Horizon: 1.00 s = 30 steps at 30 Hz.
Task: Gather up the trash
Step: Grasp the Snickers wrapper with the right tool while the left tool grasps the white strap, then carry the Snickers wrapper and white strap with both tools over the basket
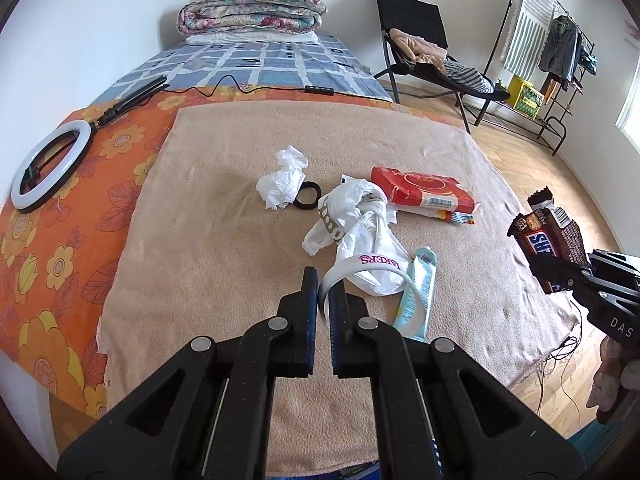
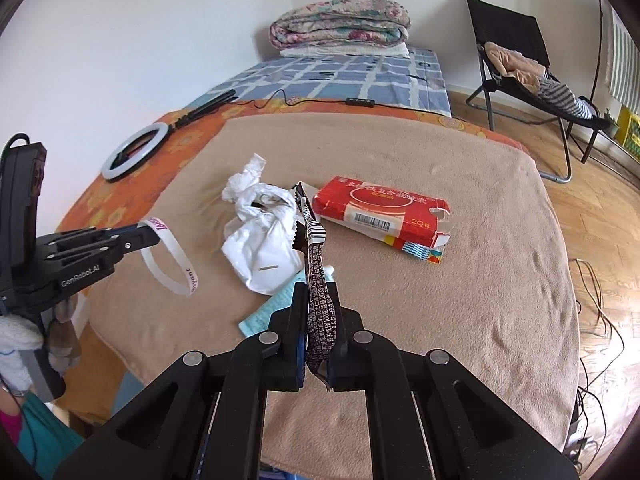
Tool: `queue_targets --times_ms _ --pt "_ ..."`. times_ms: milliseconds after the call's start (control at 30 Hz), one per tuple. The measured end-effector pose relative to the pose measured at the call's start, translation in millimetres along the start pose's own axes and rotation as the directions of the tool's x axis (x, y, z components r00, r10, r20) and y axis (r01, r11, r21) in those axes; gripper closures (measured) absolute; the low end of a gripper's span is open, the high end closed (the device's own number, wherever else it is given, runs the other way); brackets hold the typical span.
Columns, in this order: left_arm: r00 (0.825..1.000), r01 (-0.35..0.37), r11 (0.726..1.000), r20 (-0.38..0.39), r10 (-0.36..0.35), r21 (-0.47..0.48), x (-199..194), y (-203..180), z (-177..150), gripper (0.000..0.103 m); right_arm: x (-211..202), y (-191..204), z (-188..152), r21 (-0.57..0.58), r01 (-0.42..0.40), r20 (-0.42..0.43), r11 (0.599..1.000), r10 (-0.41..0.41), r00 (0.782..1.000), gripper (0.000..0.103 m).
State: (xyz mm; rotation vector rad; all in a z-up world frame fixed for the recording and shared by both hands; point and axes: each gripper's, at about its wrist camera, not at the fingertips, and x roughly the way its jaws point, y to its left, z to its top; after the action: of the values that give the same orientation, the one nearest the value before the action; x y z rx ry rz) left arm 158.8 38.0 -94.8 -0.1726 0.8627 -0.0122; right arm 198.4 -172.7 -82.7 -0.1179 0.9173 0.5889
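My left gripper is shut on a white wristband and holds it above the tan blanket; it also shows in the right wrist view with the wristband. My right gripper is shut on a brown Snickers wrapper, also seen in the left wrist view. On the blanket lie a white plastic bag, crumpled white paper, a red carton, a pale blue tube and a black ring.
A ring light lies on the orange floral sheet at the left. Folded quilts sit at the bed's far end. A black chair with clothes and a clothes rack stand on the wooden floor at the right.
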Motion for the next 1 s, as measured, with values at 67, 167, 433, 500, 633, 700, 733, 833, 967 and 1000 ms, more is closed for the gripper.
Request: queue_targets --times_ms 67,167,433,500,633,700,733,833,967,1000 --pt "1.0 0.003 1.0 0.007 -0.004 0.018 -9 -5 -5 0.1 -11 8 -5 -0.011 -0.004 0.013 1.0 0.005 1.0 0.097" --pt "1.0 0.009 0.999 0.011 -0.01 0.047 -22 -13 -14 0.1 -26 22 -13 -0.055 0.003 0.031 0.998 -0.001 1.0 0.097" --pt "1.0 0.024 0.997 -0.011 -0.023 0.076 -37 -20 -47 0.1 -55 51 -43 -0.127 0.009 0.059 0.992 -0.002 0.998 0.097" --pt "1.0 0.022 0.996 -0.023 -0.02 0.089 -38 -22 -56 0.1 -61 56 -53 -0.135 0.006 0.06 0.991 0.002 0.998 0.097" --pt "0.999 0.03 0.995 -0.048 -0.025 0.1 -40 -26 -72 0.1 -67 67 -69 -0.156 -0.002 0.056 0.988 0.011 0.998 0.097" --pt "0.998 0.03 0.994 -0.051 -0.025 0.108 -42 -28 -80 0.1 -68 71 -75 -0.159 -0.015 0.049 0.987 0.023 0.999 0.097" --pt "0.998 0.028 0.993 -0.051 -0.023 0.111 -43 -28 -83 0.1 -68 73 -78 -0.159 -0.021 0.045 0.987 0.029 0.999 0.097" --pt "0.997 0.034 0.993 -0.071 -0.026 0.112 -42 -29 -92 0.1 -67 78 -87 -0.159 -0.043 0.03 0.986 0.048 0.998 0.097" --pt "0.995 0.027 0.991 -0.095 -0.015 0.128 -39 -30 -108 0.1 -65 83 -98 -0.161 -0.067 0.013 0.985 0.07 0.997 0.097" --pt "0.994 0.028 0.991 -0.106 -0.014 0.128 -37 -30 -112 0.1 -65 84 -101 -0.159 -0.073 0.009 0.985 0.075 0.997 0.097"
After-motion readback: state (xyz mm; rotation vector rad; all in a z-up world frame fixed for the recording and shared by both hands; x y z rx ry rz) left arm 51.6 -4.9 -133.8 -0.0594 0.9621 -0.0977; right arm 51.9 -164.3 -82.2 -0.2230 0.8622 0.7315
